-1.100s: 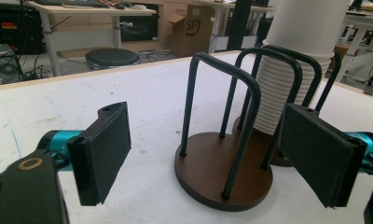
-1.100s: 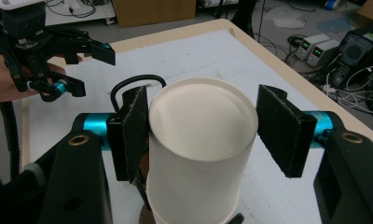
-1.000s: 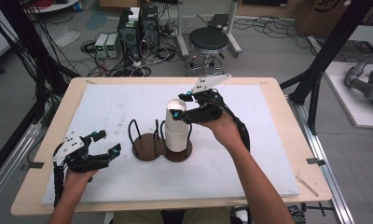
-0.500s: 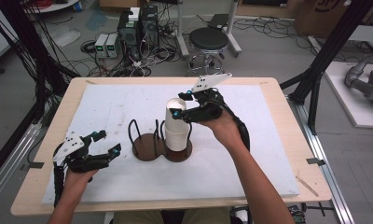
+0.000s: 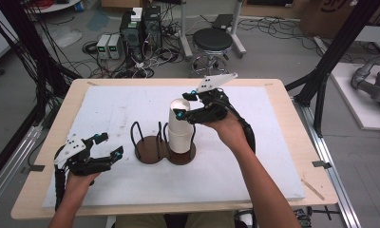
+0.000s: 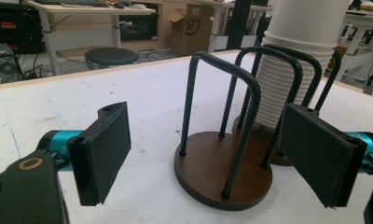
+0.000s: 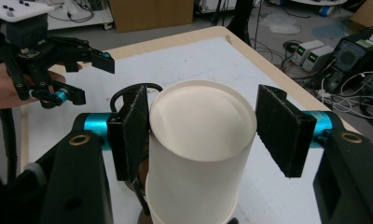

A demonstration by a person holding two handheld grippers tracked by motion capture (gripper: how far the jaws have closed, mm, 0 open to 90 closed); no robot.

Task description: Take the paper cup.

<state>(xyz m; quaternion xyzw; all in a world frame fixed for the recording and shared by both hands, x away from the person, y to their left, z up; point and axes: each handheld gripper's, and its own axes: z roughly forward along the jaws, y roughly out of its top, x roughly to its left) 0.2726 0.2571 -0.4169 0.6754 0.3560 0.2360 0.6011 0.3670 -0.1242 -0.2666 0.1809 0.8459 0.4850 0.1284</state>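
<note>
Nothing is shifting since a second ago: I am keeping the right gripper (image 5: pixel 184 105) with its jaws clamping the top cup (image 7: pixel 201 135) of the stack (image 5: pixel 180 128) in the wooden holder (image 5: pixel 162 151) on the surface (image 5: pixel 264 156), so the lift is pending. Left gripper (image 5: pixel 108 145) is resting apart, jaws open.

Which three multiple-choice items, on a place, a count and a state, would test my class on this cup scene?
1. In the high view, where does the white cup stack stand?
A. On the holder's right base
B. On the holder's left base
C. On the bare table

2. How many round brown bases does the holder have?
A. One
B. Two
C. Four

3. How is the left gripper?
A. Shut on a cup
B. Shut on a hoop
C. Open, holding nothing

Key: 1 A, the stack rises between the right hoops; 2 B, two joined discs; 3 C, its pads stand wide apart.
</note>
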